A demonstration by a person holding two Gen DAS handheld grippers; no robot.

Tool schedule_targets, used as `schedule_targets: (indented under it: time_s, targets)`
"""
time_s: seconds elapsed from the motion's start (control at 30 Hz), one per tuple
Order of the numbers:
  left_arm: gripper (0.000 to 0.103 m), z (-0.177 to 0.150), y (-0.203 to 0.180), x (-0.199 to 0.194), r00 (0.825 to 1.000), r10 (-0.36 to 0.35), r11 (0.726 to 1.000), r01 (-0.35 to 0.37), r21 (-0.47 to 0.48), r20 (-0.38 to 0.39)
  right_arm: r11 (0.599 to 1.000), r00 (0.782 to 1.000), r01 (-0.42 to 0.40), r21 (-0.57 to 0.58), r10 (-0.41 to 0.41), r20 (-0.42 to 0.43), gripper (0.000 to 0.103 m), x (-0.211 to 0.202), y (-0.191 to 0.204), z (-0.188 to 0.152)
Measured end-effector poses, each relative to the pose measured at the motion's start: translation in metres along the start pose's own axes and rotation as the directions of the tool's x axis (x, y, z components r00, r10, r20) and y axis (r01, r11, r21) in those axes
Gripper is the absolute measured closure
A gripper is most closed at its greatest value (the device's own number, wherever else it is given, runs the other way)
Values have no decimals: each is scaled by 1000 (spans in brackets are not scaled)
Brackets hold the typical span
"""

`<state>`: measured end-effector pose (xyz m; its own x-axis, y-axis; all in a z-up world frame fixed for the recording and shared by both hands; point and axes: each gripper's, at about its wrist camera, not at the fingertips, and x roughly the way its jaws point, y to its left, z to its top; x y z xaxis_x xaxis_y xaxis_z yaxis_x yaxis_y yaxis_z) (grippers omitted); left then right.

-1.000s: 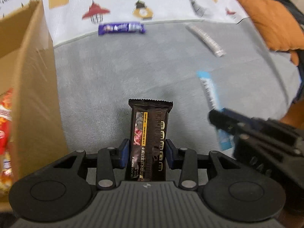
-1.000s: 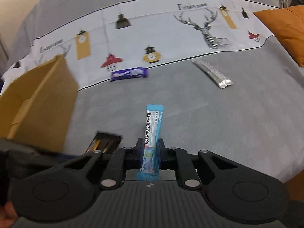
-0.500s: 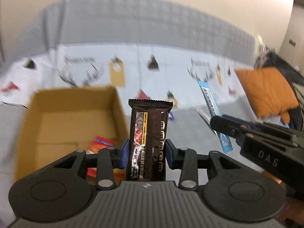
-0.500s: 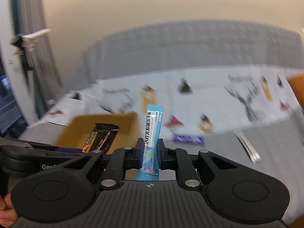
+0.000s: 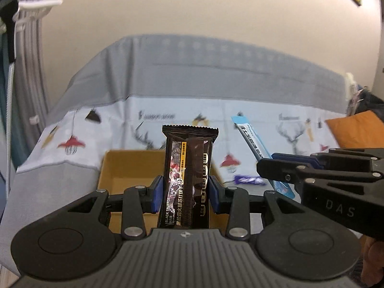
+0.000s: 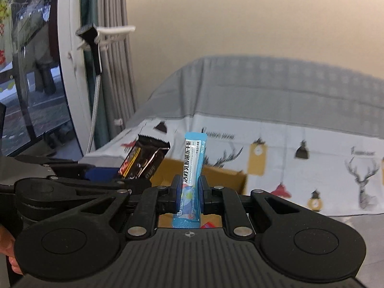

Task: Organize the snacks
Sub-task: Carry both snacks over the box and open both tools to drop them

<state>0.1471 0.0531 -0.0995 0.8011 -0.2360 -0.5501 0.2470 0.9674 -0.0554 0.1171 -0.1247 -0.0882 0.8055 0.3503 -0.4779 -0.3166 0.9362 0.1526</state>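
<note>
My left gripper (image 5: pixel 184 193) is shut on a dark brown snack bar (image 5: pixel 188 172), held upright in front of the open cardboard box (image 5: pixel 124 168). My right gripper (image 6: pixel 189 193) is shut on a light blue stick packet (image 6: pixel 192 168), also upright, with the box (image 6: pixel 225 175) just beyond it. Each gripper shows in the other's view: the right one with the blue packet (image 5: pixel 254 146) on the right, the left one with the brown bar (image 6: pixel 144 160) on the left. A purple bar (image 5: pixel 248 180) lies on the bed right of the box.
The bed has a grey cover (image 5: pixel 55 182) and a white sheet printed with deer and lamps (image 5: pixel 288 132). An orange cushion (image 5: pixel 357 132) lies at the right. A red wrapper (image 6: pixel 208 225) shows inside the box. A curtain and window (image 6: pixel 36 72) stand at the left.
Both grippers have lifted and tilted up from the bed surface and swung left toward the box, still holding their snacks. The box now lies straight ahead instead of at the left edge.
</note>
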Motion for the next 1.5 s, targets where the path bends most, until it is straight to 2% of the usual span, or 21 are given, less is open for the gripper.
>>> schedule_targets:
  time_s: [0.23, 0.47, 0.67, 0.73, 0.77, 0.8, 0.93, 1.0, 1.1, 1.2, 1.33, 1.5]
  targets:
    - [60, -32, 41, 53, 993, -2, 998, -5, -59, -121, 999, 991, -27, 26, 30, -129, 88, 70, 10, -25]
    - [60, -73, 74, 106, 968, 23, 995, -46, -86, -251, 998, 965, -30, 54, 43, -258, 88, 121, 15, -66]
    - [60, -87, 86, 118, 957, 38, 993, -70, -99, -287, 997, 944, -46, 64, 65, -324, 88, 149, 18, -84]
    - [54, -84, 86, 115, 960, 36, 991, -70, -113, -278, 995, 942, -58, 75, 79, -327, 82, 151, 18, -85]
    - [35, -81, 85, 113, 958, 36, 991, -73, -117, -286, 994, 941, -60, 86, 85, -327, 74, 150, 18, -85]
    - [22, -78, 83, 111, 957, 42, 990, -78, -115, -288, 993, 944, -58, 100, 87, -317, 60, 149, 15, -84]
    - [18, -70, 65, 100, 956, 76, 991, -103, -84, -284, 994, 962, -50, 100, 74, -262, 48, 131, 3, -80]
    - [17, -65, 52, 94, 957, 79, 992, -103, -73, -278, 995, 970, -35, 91, 56, -238, 19, 117, -3, -77]
    - [16, -57, 27, 82, 963, 82, 994, -98, -50, -258, 996, 983, 5, 92, 12, -183, 0, 88, -17, -74]
    - [11, -48, -6, 72, 969, 81, 996, -85, -6, -235, 992, 987, 4, 124, 16, -161, 1, 62, -37, -73]
    - [10, -40, -50, 70, 975, 65, 998, -58, 38, -211, 986, 994, 43, 163, -26, -103, 0, 22, -70, -81]
    - [9, -39, -113, 99, 971, 33, 995, -8, 103, -238, 972, 987, 140, 188, -122, -105, 0, -6, -124, -104]
